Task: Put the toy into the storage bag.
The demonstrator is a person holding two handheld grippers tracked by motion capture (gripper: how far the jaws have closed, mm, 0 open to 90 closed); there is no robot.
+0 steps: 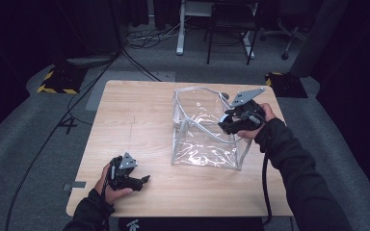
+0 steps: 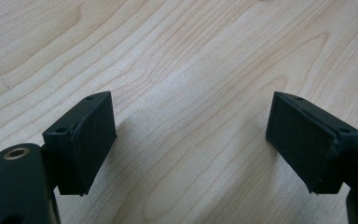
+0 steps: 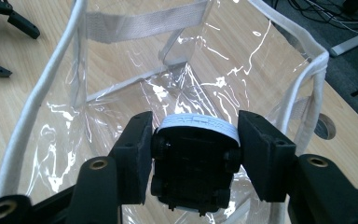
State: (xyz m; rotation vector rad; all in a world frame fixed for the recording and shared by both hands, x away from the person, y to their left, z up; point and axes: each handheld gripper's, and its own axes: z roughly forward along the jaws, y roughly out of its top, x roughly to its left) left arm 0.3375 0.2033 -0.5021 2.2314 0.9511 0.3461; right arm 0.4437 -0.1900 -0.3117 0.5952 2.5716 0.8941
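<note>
While the right gripper (image 3: 193, 140) is clamping its jaws on a black toy car (image 3: 193, 172) over the clear bag (image 1: 204, 139), the left gripper (image 2: 191, 135) is resting wide open, empty, on the tabletop (image 1: 139, 120).

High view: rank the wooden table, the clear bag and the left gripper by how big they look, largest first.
1. wooden table
2. clear bag
3. left gripper, which lies nearer the camera than the bag, yet looks plainly smaller.
</note>
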